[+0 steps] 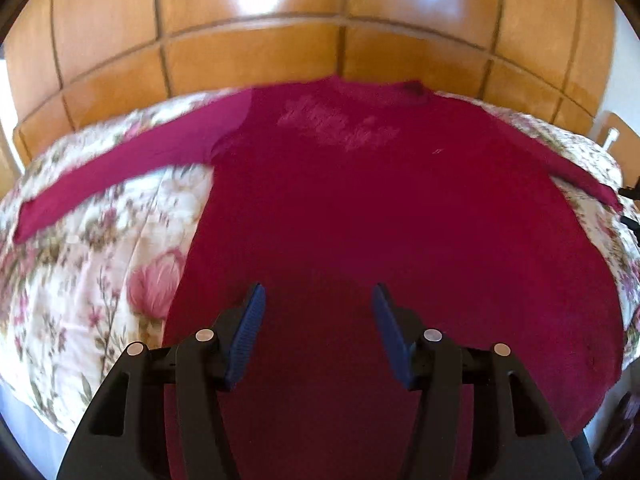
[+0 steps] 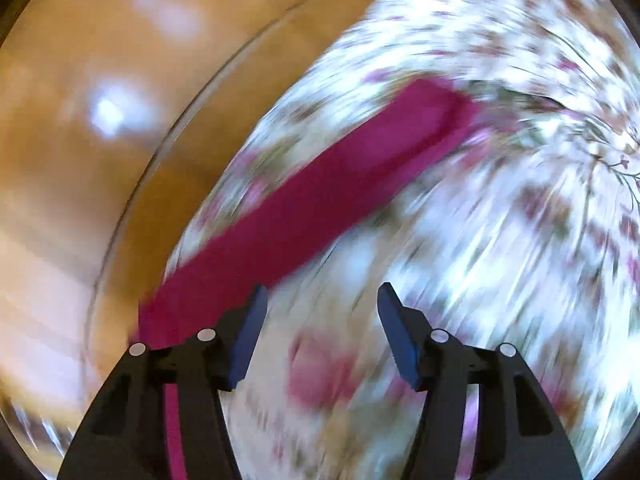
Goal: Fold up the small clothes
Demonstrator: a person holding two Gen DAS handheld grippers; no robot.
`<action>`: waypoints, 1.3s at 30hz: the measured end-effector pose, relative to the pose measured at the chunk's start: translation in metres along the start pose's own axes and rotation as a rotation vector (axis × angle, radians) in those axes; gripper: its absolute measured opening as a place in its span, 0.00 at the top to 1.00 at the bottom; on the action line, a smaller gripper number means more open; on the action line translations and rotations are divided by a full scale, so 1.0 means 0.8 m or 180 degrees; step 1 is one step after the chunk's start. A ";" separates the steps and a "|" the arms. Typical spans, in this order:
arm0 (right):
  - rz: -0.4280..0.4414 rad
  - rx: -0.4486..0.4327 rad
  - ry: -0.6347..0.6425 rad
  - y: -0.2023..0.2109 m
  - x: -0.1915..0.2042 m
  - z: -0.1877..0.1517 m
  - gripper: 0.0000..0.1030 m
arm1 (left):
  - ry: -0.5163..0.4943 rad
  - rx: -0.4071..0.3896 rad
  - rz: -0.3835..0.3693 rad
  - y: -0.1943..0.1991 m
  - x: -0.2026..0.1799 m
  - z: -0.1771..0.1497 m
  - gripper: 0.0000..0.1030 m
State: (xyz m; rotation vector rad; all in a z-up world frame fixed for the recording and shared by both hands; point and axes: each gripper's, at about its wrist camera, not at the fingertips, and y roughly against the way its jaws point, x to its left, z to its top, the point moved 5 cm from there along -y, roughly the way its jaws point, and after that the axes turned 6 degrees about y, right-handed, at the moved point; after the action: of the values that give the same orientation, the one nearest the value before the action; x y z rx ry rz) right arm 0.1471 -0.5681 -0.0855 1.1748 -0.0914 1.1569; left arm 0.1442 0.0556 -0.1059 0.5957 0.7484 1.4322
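Note:
A magenta long-sleeved top point(image 1: 360, 208) lies spread flat on a floral bedspread point(image 1: 80, 272), collar at the far side, sleeves stretched out left and right. My left gripper point(image 1: 318, 320) is open and empty, above the lower part of the top. In the right wrist view, which is blurred, one magenta sleeve point(image 2: 304, 208) runs diagonally across the bedspread point(image 2: 480, 240). My right gripper point(image 2: 322, 320) is open and empty, just right of the sleeve's near end.
A wooden panelled headboard or wardrobe front point(image 1: 256, 48) stands behind the bed. It also shows at the left of the right wrist view point(image 2: 100, 160). The bed's near edge drops off at the lower left point(image 1: 24, 408).

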 end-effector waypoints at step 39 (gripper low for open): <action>0.1430 0.1006 0.2556 -0.146 0.500 -0.245 0.55 | 0.0738 0.0077 -0.0820 0.013 0.026 0.058 0.47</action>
State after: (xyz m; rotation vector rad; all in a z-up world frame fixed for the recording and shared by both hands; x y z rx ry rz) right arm 0.3252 -0.1498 -0.0142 0.8949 0.4777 2.0247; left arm 0.1725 0.0807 -0.0699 0.3395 0.9895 1.2659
